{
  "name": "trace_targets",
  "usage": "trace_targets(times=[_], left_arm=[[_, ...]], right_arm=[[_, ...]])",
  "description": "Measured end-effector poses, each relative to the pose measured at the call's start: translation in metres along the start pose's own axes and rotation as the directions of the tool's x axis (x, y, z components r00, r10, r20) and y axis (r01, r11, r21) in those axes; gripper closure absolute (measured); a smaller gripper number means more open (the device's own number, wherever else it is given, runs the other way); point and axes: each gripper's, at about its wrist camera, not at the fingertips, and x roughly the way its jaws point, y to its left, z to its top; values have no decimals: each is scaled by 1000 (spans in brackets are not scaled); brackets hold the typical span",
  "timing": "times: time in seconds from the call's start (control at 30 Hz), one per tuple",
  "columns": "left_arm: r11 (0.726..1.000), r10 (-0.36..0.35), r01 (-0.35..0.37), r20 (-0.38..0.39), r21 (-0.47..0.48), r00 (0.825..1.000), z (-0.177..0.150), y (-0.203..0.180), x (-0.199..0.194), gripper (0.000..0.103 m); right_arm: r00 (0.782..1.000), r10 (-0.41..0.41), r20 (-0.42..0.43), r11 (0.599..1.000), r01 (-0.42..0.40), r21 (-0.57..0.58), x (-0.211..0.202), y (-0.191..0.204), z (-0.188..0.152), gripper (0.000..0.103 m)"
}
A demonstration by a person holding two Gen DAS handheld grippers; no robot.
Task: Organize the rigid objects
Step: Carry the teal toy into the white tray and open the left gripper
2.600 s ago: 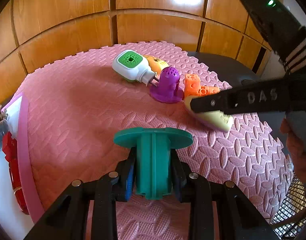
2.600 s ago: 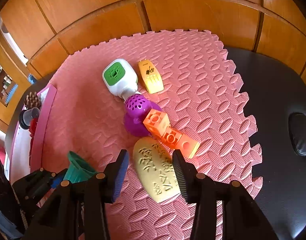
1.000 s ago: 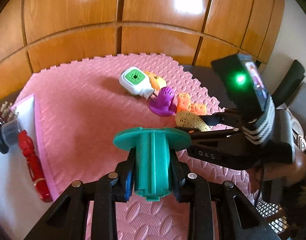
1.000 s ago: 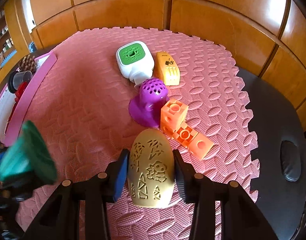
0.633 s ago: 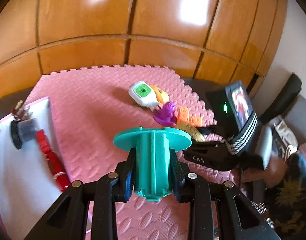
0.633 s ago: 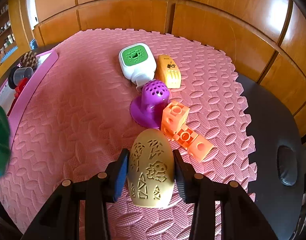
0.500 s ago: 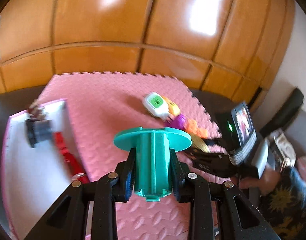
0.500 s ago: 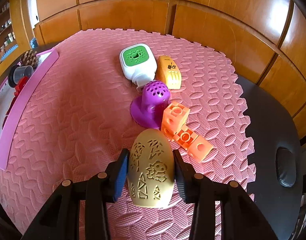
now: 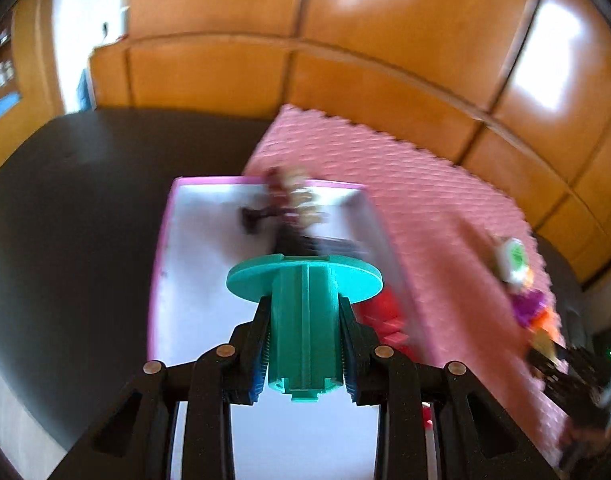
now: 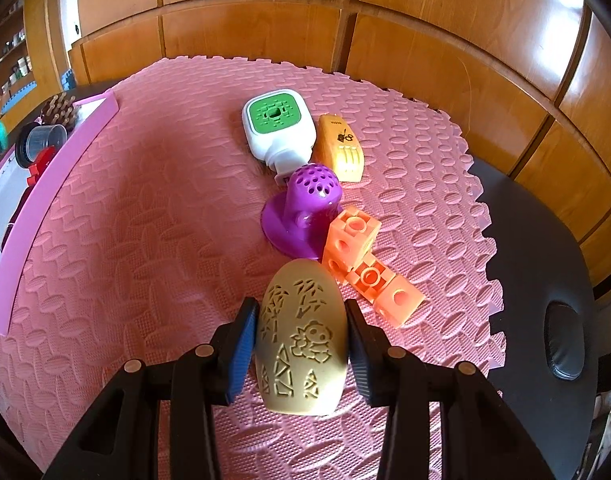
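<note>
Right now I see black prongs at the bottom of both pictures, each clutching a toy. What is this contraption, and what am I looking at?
There is no robot here. A person holds a two-finger gripper in each hand, and each gripper carries a wide-angle camera looking along its fingers, so every picture shows its own black fingers at the bottom.

In the left wrist view, the left gripper is shut on a teal spool-shaped piece, above a white tray with a pink rim that holds a few blurred items.

In the right wrist view, the right gripper is shut on a tan egg-shaped piece with carved patterns. On the pink foam mat beyond lie a white and green device, a yellow piece, a purple perforated toy and orange linked cubes. The same tray sits at the left.
</note>
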Motion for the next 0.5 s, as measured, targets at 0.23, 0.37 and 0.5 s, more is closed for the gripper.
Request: trace_targets(times=[0.23,0.37,0.5], left_arm=[[998,59,-59,5,-28,998,16,19,18,73],[997,72,-72,4,-32,997,20,25,23,73],[994,106,-107,-32,-28,994,19,27,38,73]], right_arm=[[1000,-2,1,1000,2,-4,0,0,1,61],[1000,-6,3,1000,7,-11,0,1,1,61],[1000,-11,4,1000,11,-15,-1,1,2,61]])
